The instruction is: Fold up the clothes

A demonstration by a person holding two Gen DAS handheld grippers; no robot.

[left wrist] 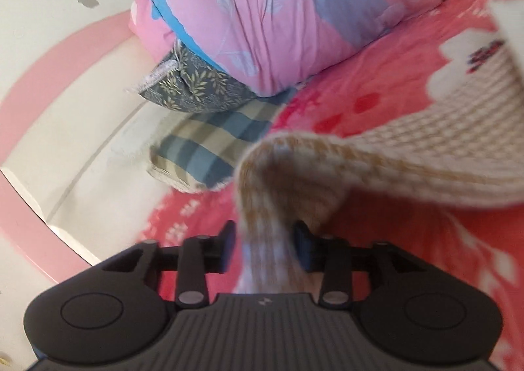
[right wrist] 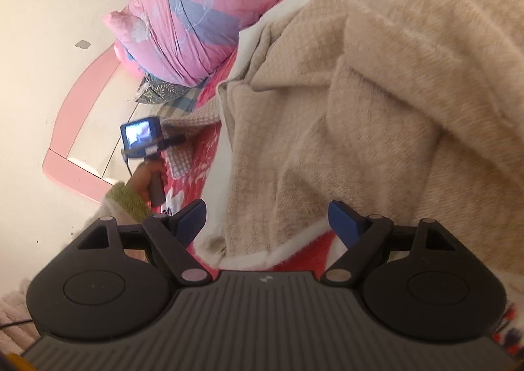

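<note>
Here, the beige knitted garment (right wrist: 376, 102), soft and fuzzy with a fine ribbed weave and white edging, lies rumpled in thick folds on the red fleece bedsheet with white flowers (left wrist: 376, 89). One long part of it, a waffle-textured strip in cream and tan, arches up off the sheet and runs down between the blue pads of the left gripper (left wrist: 264, 244); the pads sit against both sides of the strip, though motion blur keeps me from telling whether they press on it. In the right wrist view that gripper appears to the left of the garment, a person's hand (right wrist: 147, 179) in a shaggy green cuff around its grey handle. The right gripper (right wrist: 267, 223) stands with its jaws spread wide over the garment's near hem, the blue pads clear of the cloth on both sides. Beyond the garment, at the far end of the bedsheet, rests a puffy pink quilt with lavender stripes and pale flowers (left wrist: 262, 10). Beneath the quilt are a grey leaf-print pillow (left wrist: 196, 89) and a blue and cream checked cushion (left wrist: 203, 148). A glossy pink curved bed frame (left wrist: 59, 69) bounds the sheet on the left.
</note>
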